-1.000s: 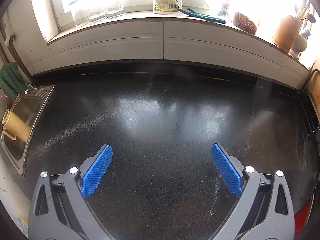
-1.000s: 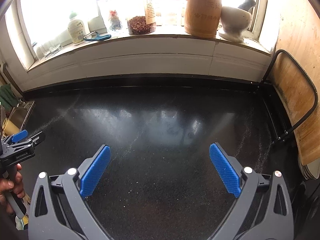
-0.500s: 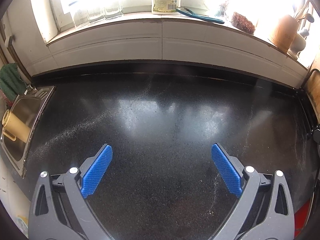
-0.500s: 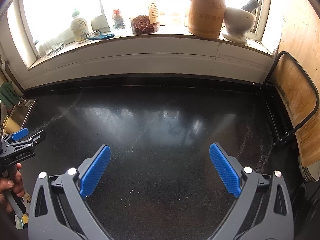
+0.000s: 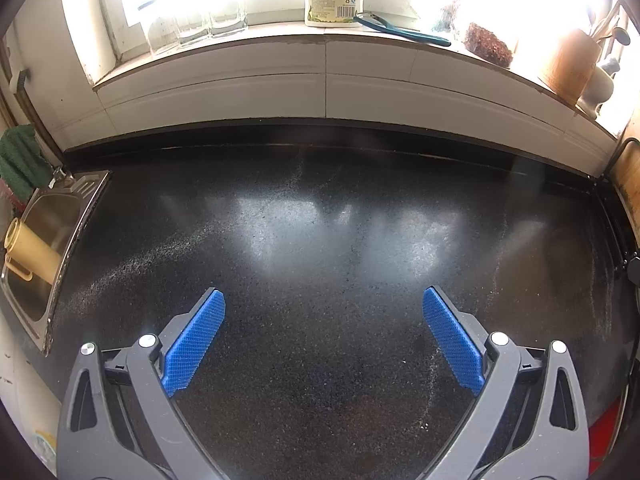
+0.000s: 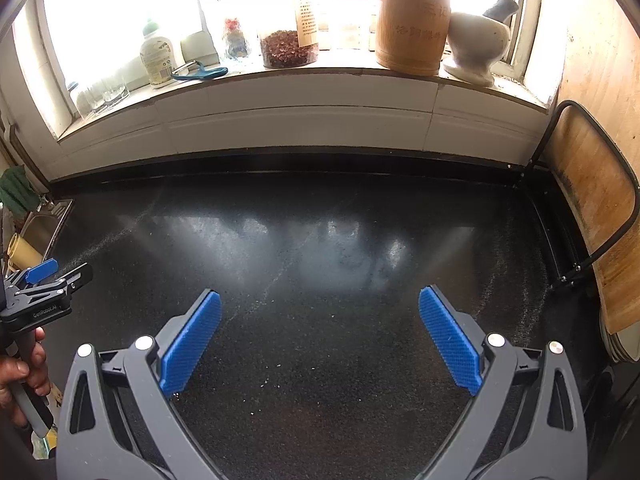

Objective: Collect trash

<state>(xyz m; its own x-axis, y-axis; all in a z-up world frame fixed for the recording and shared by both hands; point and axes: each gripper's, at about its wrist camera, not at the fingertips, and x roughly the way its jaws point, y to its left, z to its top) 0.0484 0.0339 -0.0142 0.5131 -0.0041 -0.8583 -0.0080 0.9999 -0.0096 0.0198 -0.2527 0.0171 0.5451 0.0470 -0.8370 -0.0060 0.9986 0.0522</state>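
Both my left gripper [image 5: 324,344] and right gripper [image 6: 320,340] gape wide, holding nothing. No trash shows ahead on the countertop [image 5: 340,240], so I'd scan slowly before committing.

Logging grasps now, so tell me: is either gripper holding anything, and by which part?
Nothing is held. The left gripper and right gripper are both open over the black speckled countertop.

The grey left gripper with blue pads [image 5: 324,332] and its matching right gripper [image 6: 320,330] both gape wide, empty.
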